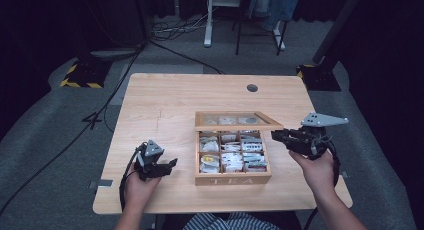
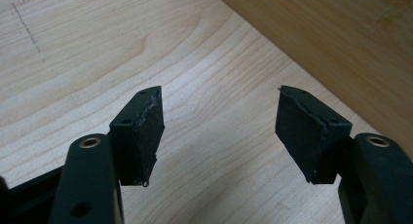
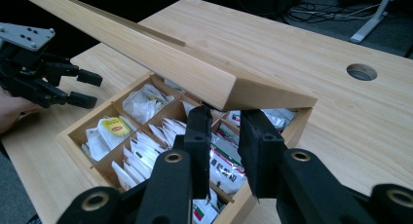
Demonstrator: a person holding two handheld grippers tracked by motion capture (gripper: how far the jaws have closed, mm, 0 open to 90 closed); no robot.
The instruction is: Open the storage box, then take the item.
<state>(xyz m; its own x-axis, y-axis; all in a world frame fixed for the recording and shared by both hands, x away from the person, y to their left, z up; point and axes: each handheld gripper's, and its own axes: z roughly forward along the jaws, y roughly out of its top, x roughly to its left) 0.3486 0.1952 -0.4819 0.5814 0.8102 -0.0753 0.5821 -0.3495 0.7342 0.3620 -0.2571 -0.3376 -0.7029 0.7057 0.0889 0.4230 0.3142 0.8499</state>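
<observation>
A wooden tea box [image 1: 232, 180] stands on the table, right of centre. Its compartments hold several tea bags [image 1: 232, 152], one of them a yellow one [image 3: 114, 126]. The lid [image 1: 237, 121] is raised at a slant over the box [image 3: 78, 136]. My right gripper [image 1: 274, 136] reaches in from the right. In the right gripper view its jaws [image 3: 224, 112] stand close together under the lid's [image 3: 160, 53] near corner, and their tips are hidden there. My left gripper [image 1: 171, 166] sits low on the table left of the box, open [image 2: 219, 131] and empty, beside the box's side wall [image 2: 341, 39].
The light wooden table [image 1: 160, 105] has a round cable hole [image 1: 252, 88] near its far edge. Beyond it are cables on the grey floor, a yellow-and-black stand base [image 1: 80, 75] at the left and desk legs [image 1: 207, 25].
</observation>
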